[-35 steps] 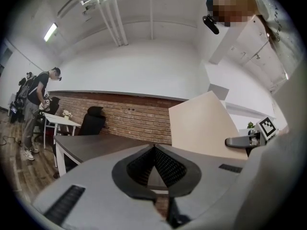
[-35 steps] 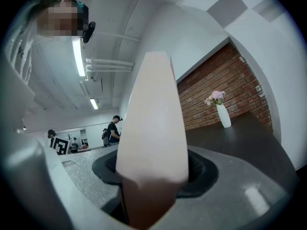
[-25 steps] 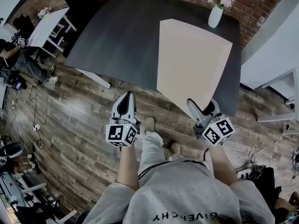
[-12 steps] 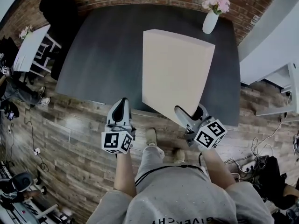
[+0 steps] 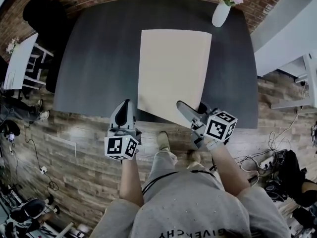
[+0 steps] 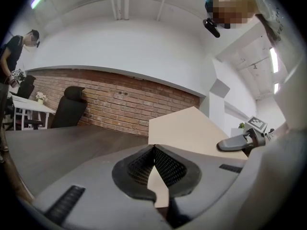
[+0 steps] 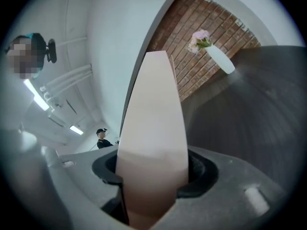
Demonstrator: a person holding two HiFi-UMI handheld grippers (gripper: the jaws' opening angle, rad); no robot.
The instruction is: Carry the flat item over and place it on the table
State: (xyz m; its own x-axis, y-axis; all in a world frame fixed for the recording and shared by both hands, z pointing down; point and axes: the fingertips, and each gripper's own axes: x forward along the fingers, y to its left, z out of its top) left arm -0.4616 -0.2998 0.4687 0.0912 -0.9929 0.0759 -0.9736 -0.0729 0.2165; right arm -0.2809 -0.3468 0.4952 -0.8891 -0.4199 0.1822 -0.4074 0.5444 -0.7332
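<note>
A large flat beige board (image 5: pixel 173 68) hangs over the dark table (image 5: pixel 99 58), tilted, with its far edge toward the brick wall. My right gripper (image 5: pixel 187 110) is shut on the board's near right corner; in the right gripper view the board (image 7: pixel 153 128) fills the space between the jaws. My left gripper (image 5: pixel 123 114) is shut and holds nothing, just left of the board's near corner at the table's front edge. In the left gripper view the pads meet at their tips (image 6: pixel 153 150), with the board (image 6: pixel 192 131) and the right gripper (image 6: pixel 240 140) beyond.
A white vase of pink flowers (image 5: pixel 220 11) stands at the table's far right corner. A black office chair (image 5: pixel 42 14) and a white desk (image 5: pixel 20 58) are at the left. White furniture (image 5: pixel 292 48) and floor cables (image 5: pixel 267 157) are at the right. A person (image 6: pixel 14 56) stands far left.
The person has stepped up to the table. The board has swung left and come further over the tabletop, still in the right gripper. The left gripper now reaches the table's front edge.
</note>
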